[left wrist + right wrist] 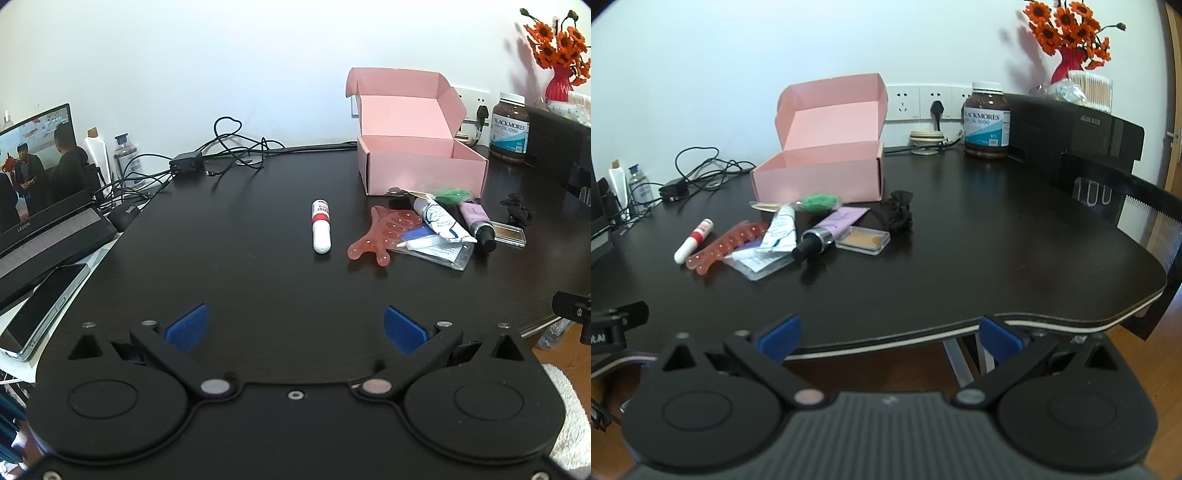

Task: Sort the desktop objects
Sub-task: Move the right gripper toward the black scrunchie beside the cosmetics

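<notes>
Both hand-held grippers sit low at the near edge, jaws spread wide, nothing between the blue pads: left hand-held gripper over the table, right hand-held gripper just off the table's front rim. No hands visible, bodies cut off at frame bottom.

White tube with red band lies alone mid-table, apart from the pile. Pile sits just in front of the open pink box: pink comb, white tube lying over it, purple tube with black cap, clear packet underneath, mostly covered. Green thing against the box front, can't make out what it is. Clear compact beside the purple tube, black scrunchie just behind it. Box lid is up, and its inside is barely seen from here.

Brown pill bottle stands at the back near the wall sockets. Laptop and phone at far left, both cut off. Cables tangled behind. Red vase with orange flowers at the back right, partly cropped.
</notes>
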A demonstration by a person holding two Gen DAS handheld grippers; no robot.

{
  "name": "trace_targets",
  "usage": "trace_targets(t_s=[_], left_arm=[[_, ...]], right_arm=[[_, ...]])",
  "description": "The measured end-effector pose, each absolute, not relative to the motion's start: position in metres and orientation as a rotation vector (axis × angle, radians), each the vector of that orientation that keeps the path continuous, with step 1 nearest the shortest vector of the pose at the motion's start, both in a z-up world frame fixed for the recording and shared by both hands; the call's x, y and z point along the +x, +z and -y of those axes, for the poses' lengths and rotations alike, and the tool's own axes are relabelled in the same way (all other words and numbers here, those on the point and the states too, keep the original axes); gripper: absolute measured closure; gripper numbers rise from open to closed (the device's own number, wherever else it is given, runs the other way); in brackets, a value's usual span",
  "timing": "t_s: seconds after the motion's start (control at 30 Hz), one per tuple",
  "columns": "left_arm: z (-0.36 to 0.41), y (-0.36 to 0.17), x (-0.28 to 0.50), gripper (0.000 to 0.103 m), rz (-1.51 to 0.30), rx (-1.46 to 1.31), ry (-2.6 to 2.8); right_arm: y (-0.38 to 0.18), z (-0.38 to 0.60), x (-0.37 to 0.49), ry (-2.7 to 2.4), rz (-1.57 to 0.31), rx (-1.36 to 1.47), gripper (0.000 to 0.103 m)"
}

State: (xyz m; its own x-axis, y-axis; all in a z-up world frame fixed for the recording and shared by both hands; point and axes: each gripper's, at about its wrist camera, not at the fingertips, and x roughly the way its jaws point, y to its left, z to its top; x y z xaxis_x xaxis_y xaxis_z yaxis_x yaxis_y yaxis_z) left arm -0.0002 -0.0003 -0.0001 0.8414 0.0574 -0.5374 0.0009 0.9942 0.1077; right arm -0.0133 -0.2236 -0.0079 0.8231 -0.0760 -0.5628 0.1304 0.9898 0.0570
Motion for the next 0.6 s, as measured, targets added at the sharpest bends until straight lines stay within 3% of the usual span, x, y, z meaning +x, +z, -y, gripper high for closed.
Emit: trace_targets(t_s=[0.6], left_arm=[[-0.008,-0.003,0.000,0.000,-0.564,0.059,-0.026]], right_arm=[[-0.010,0.226,-0.012,-0.108,-0.598,0.107,0.001]])
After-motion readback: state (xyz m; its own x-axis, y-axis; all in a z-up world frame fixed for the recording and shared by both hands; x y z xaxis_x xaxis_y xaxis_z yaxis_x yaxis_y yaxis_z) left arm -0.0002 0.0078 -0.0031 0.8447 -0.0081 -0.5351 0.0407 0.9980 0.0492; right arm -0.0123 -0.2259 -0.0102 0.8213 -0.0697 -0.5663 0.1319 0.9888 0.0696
